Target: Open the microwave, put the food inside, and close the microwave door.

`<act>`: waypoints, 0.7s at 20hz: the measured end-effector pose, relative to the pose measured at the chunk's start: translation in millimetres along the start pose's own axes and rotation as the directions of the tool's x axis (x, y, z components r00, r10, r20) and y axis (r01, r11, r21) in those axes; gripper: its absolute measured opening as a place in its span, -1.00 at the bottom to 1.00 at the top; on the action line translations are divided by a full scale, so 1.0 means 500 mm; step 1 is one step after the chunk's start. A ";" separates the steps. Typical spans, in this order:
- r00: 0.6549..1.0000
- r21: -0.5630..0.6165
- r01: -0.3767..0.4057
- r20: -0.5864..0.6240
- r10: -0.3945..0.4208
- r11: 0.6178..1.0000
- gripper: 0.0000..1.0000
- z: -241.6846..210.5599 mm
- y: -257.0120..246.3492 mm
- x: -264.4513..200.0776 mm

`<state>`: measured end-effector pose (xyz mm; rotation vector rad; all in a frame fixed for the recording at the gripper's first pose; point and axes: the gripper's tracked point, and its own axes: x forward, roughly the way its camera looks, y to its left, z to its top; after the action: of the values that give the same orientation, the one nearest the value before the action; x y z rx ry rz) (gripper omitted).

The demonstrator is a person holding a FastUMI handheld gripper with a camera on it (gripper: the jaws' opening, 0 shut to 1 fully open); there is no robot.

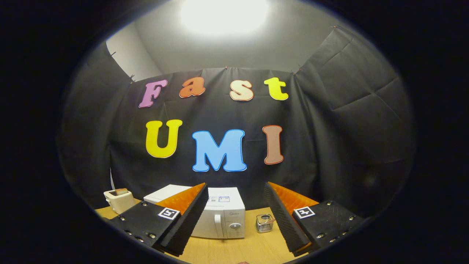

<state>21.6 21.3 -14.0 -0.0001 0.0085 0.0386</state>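
A white microwave [223, 216] stands on the wooden table [234, 249] beyond my fingers, partly hidden by the left finger; its door is closed, with a handle [218, 225] and a dial [235, 226] on its right side. A small clear container of food [264, 223] sits on the table just right of the microwave, close to the right finger's inner side. My gripper [234, 220] is open, held above the table well back from both, with nothing between its fingers.
A white toaster [119, 200] with bread in its slot stands at the table's left, beyond the left finger. Black cloth walls close in the booth behind and at both sides. Bare wood lies in front of the microwave.
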 end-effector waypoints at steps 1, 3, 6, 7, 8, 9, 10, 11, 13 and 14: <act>1.000 0.000 -0.004 0.000 0.004 1.000 0.95 -0.004 0.001 0.008; 1.000 0.007 -0.020 -0.005 0.020 1.000 0.95 -0.016 0.009 0.022; 0.999 0.015 -0.049 -0.017 0.049 0.999 0.95 -0.039 0.023 0.049; 0.998 0.013 -0.060 -0.022 0.060 0.998 0.95 -0.048 0.028 0.058; 0.997 0.009 -0.071 -0.028 0.072 0.997 0.95 -0.059 0.034 0.072; 0.996 0.006 -0.080 -0.034 0.080 0.997 0.95 -0.070 0.037 0.082; 0.995 0.009 -0.089 -0.040 0.089 0.996 0.95 -0.080 0.042 0.093; 0.994 0.014 -0.099 -0.043 0.099 0.995 0.96 -0.089 0.047 0.104; 0.992 0.025 -0.113 -0.049 0.114 0.993 0.96 -0.106 0.055 0.126; 0.991 0.028 -0.120 -0.051 0.121 0.992 0.96 -0.116 0.059 0.137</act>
<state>88.3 53.2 -72.7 0.0239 0.0619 0.1594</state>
